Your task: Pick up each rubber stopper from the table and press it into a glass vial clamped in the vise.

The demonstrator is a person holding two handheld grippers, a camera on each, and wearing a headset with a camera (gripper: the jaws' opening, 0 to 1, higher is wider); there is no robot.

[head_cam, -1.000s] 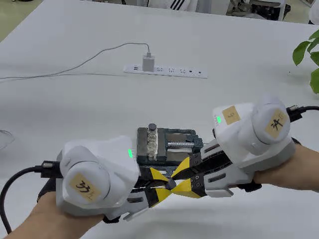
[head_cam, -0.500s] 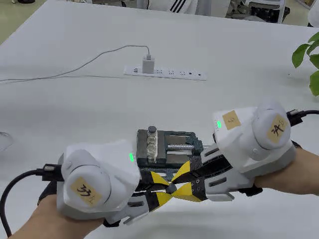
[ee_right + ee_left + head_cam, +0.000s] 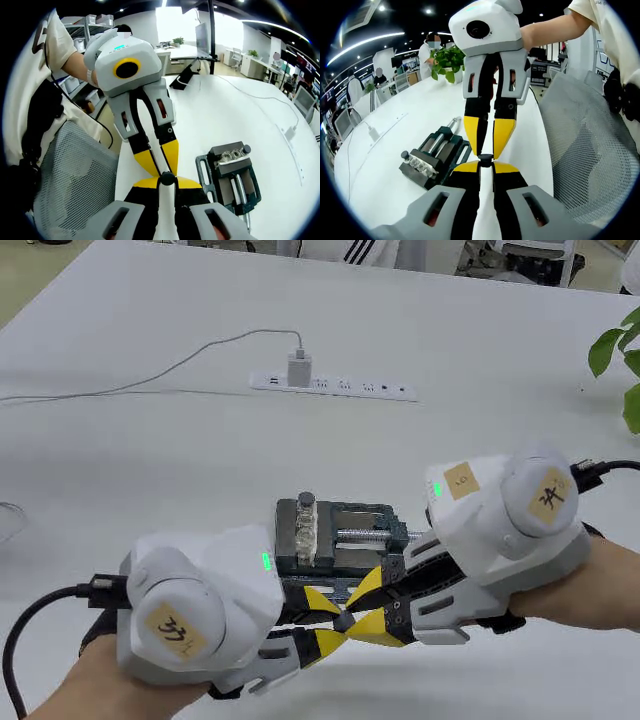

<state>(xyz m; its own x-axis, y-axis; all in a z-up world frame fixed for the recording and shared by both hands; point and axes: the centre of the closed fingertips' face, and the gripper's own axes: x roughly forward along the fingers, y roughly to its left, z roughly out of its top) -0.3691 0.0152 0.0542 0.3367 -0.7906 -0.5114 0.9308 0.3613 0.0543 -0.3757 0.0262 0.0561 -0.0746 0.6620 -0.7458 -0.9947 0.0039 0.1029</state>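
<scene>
My left gripper (image 3: 338, 624) and right gripper (image 3: 349, 618) meet tip to tip just in front of the dark vise (image 3: 350, 540). A small dark rubber stopper (image 3: 167, 177) sits pinched where both sets of yellow tips come together, and it also shows as a dark stopper (image 3: 485, 159) in the left gripper view. Both grippers look shut on it. The vise clamps a row of glass vials (image 3: 305, 532), and the far vial carries a dark stopper (image 3: 305, 500). The vise (image 3: 437, 152) lies left of the tips in the left gripper view, and the vise (image 3: 235, 177) lies right of them in the right gripper view.
A white power strip (image 3: 335, 385) with a plugged charger and a long cable lies at the back of the white table. Green plant leaves (image 3: 622, 350) hang at the right edge. A mesh chair (image 3: 580, 150) stands beside the table's near edge.
The two grippers stay tip to tip on the stopper. They have sunk slightly toward the table's near edge, and the vise has not moved.
</scene>
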